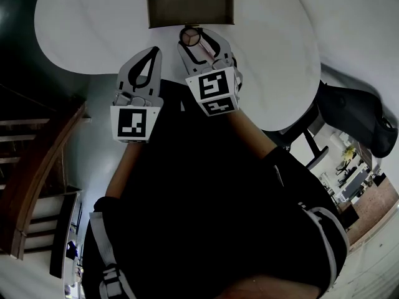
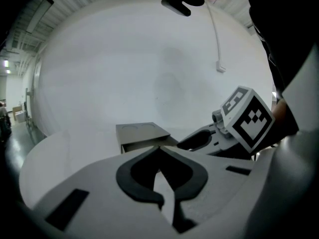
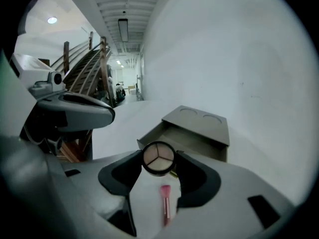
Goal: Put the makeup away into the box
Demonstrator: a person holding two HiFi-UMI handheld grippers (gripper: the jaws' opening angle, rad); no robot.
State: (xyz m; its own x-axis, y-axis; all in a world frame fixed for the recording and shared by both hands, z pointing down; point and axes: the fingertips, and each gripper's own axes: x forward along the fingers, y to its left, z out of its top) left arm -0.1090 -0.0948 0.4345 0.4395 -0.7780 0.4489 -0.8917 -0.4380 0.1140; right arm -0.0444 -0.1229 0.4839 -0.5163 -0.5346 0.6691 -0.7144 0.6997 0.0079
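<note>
Right gripper (image 3: 158, 164) is clamped on the round compact (image 3: 158, 157), held up just in front of the box (image 3: 202, 126), drawer open. Can't see anything stowed yet. Pink brush (image 3: 165, 201) lies on the table (image 1: 87, 23) before the box, not yet picked up. Left gripper (image 2: 160, 152) closed, empty.

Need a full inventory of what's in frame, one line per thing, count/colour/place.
table: 1, white, round, under everything.
box: 1, grey-brown, on the far side of the table, drawer open toward the person.
compact: 1, round, beige powder in three sections, between the right gripper's jaws, above the table.
brush: 1, pink, lying on the table below the right gripper.
chair: 1, black, right of the table.
staircase: 1, wooden, at the left of the head view.
person: 1, dark clothes, bottom of the head view.
left gripper: 1, grey, shut and empty, over the table's near edge.
right gripper: 1, grey, shut on the compact, just short of the box.
</note>
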